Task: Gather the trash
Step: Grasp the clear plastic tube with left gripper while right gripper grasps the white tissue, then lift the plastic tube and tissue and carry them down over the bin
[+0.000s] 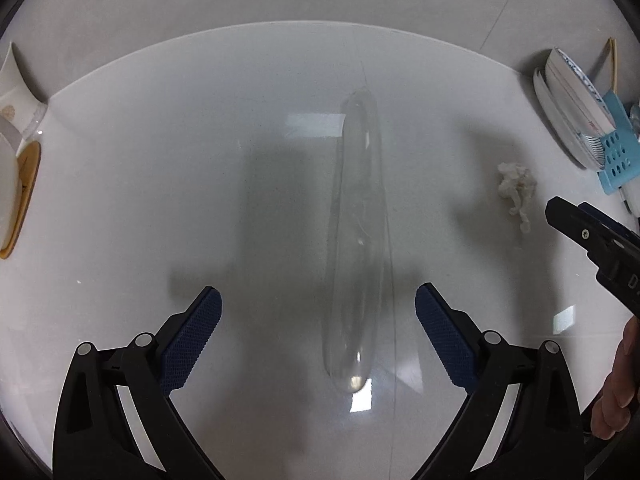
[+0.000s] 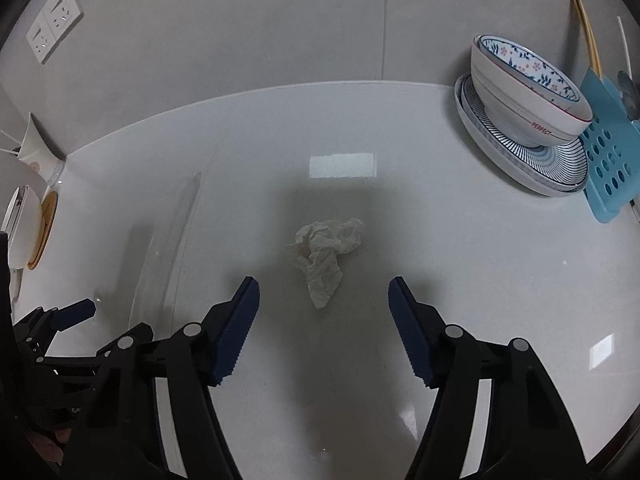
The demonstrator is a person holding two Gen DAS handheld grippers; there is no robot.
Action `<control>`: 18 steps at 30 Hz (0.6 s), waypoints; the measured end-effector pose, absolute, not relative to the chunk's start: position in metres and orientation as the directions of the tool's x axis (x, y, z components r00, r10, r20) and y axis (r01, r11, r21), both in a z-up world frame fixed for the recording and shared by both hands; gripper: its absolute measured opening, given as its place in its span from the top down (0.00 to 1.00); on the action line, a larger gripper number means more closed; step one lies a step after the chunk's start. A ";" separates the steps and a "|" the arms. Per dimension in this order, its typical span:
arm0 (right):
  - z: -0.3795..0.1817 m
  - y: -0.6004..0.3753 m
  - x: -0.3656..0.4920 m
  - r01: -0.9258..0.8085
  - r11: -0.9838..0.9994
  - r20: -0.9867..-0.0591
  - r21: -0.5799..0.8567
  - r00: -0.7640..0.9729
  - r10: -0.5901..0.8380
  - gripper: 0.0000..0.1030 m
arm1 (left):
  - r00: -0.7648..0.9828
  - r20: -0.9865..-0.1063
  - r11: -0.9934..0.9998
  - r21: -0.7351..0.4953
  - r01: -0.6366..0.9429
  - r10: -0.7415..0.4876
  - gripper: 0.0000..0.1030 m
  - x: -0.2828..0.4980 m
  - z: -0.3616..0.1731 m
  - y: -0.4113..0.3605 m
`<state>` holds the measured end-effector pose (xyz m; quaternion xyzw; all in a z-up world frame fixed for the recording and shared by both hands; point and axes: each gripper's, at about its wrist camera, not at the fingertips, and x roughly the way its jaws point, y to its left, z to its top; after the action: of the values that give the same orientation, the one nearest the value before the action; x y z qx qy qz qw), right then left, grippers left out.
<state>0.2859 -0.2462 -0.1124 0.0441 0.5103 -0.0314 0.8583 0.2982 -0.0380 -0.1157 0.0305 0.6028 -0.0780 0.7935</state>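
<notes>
Right wrist: patterned bowl (image 2: pixel 532 84) on striped plate (image 2: pixel 520 160).

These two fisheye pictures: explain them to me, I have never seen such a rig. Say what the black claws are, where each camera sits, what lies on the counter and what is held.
A person holds a two-fingered grabbing tool in each hand, each carrying its own camera looking along its fingers. One picture is from the left tool, open over a clear plastic sleeve. The other is from the right tool, open over a crumpled tissue. Both lie on a white counter; bowls stand at its back. Nothing is held.
</notes>
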 end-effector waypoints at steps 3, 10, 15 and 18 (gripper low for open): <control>-0.123 -0.247 0.299 0.132 0.990 -0.893 0.043 0.450 -0.021 0.46 | 0.246 -0.966 0.986 -0.042 0.158 -0.081 0.13 0.306 -0.124 -0.040; -0.139 -0.245 0.319 0.173 0.984 -0.910 0.038 0.414 -0.037 0.60 | 0.249 -0.967 0.986 -0.013 0.168 -0.055 0.34 0.313 -0.130 -0.049; -0.144 -0.240 0.327 0.186 0.981 -0.920 0.055 0.391 -0.022 0.84 | 0.259 -0.966 0.982 0.026 0.190 -0.025 0.73 0.311 -0.127 -0.053; -0.142 -0.237 0.325 0.179 0.982 -0.915 0.054 0.403 -0.023 0.88 | 0.248 -0.967 0.983 -0.013 0.184 -0.059 0.75 0.309 -0.125 -0.048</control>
<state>0.3251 -0.2370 -0.1422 0.0719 0.5429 -0.0604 0.8345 0.3085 -0.0479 -0.1250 0.0513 0.6085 -0.0769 0.7881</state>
